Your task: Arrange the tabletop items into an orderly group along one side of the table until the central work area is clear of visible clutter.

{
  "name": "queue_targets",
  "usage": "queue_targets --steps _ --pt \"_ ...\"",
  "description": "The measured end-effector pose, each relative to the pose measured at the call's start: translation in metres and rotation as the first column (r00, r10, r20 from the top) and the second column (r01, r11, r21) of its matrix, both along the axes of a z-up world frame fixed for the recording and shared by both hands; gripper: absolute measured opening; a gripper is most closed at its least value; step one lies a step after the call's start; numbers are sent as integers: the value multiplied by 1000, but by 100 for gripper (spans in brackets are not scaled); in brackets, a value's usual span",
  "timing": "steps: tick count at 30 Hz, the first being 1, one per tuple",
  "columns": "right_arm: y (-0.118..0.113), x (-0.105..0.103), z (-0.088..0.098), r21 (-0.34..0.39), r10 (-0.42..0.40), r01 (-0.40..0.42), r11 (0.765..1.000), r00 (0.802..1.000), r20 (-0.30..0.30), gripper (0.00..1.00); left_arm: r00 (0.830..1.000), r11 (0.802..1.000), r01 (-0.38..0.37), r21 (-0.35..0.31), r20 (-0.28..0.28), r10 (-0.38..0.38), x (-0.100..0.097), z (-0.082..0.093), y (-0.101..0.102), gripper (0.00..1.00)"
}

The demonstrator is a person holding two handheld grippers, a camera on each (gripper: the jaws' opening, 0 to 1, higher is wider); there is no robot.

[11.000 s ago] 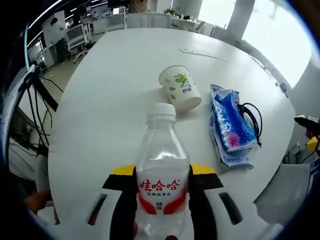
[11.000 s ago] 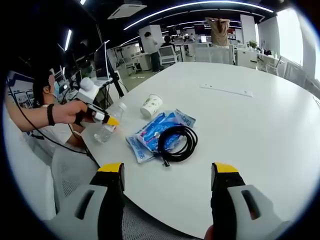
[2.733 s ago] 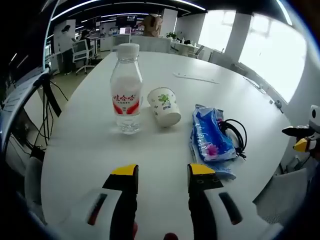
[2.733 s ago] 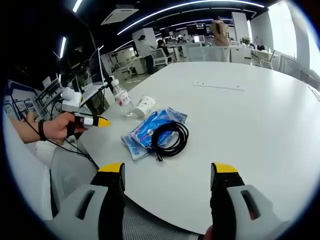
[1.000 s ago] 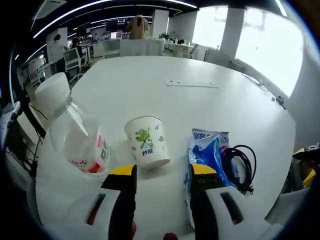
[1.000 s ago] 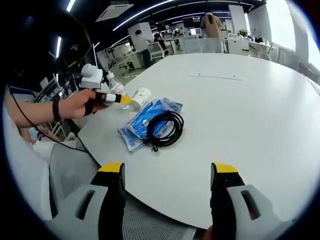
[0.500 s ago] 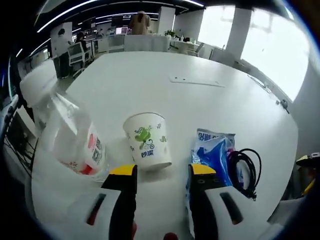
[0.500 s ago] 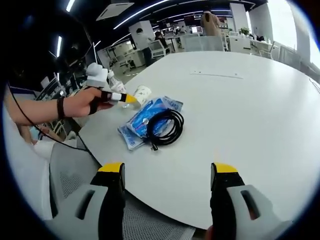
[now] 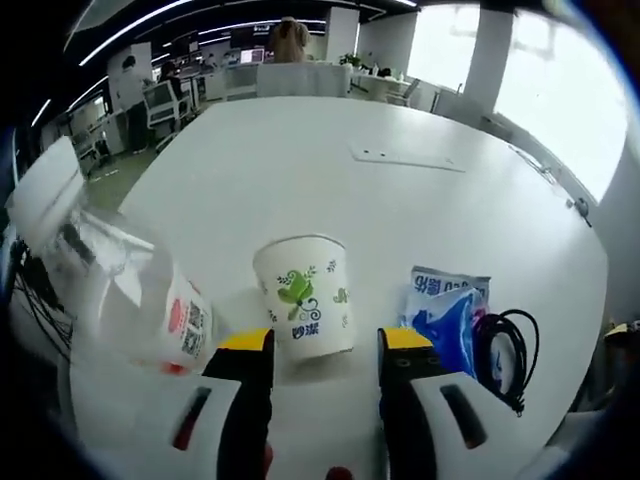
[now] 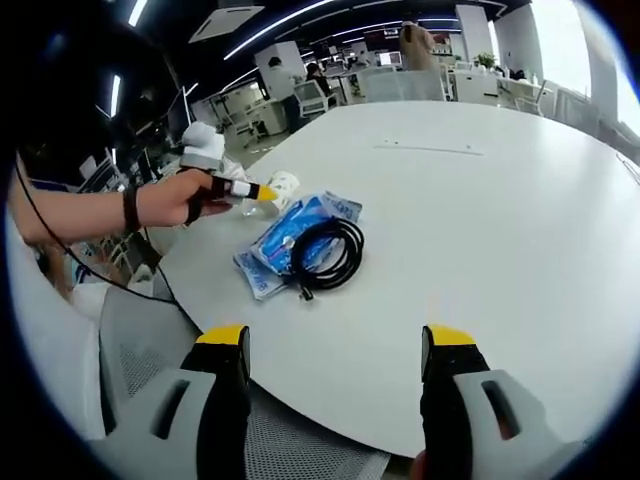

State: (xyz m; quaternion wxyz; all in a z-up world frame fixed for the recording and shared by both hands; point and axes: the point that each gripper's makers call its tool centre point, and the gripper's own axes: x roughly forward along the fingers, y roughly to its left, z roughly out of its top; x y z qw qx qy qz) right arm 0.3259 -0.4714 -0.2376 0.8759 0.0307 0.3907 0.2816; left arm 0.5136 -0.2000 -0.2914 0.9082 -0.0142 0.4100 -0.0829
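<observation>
A white paper cup (image 9: 305, 300) with a green leaf print lies on its side on the white table (image 9: 300, 150). My left gripper (image 9: 325, 345) is open, its yellow-tipped jaws flanking the cup's near end. A clear water bottle (image 9: 130, 295) with a red label looms close at the left. To the right lie a blue packet (image 9: 448, 325) and a black coiled cable (image 9: 505, 345). In the right gripper view my right gripper (image 10: 337, 335) stands open and empty at the table's near edge. A hand holds the left gripper (image 10: 245, 190) at the cup (image 10: 283, 183), beside the packet (image 10: 300, 235) and cable (image 10: 325, 255).
A thin white strip (image 9: 405, 160) lies flat further across the table (image 10: 480, 200). Office desks, chairs and a standing person (image 9: 290, 35) are beyond the far edge. A grey mesh chair seat (image 10: 300, 450) sits below the right gripper.
The left gripper released the bottle upright earlier and has since moved forward until its jaws flank the cup. The right gripper has stayed open and almost still.
</observation>
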Motion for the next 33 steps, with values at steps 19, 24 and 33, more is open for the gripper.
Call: queue_targets --steps 19,24,33 --pt "-4 1 0 1 -17 17 1000 1000 1 69 997 991 55 124 -60 -48 6 -18 4 35" --pt "-4 1 1 1 -21 21 1000 1000 1 69 996 990 79 118 -57 -73 -3 -15 -1 35" --pt "2 3 3 5 -9 9 1000 1000 17 69 988 980 153 129 -27 -150 -23 -8 2 34"
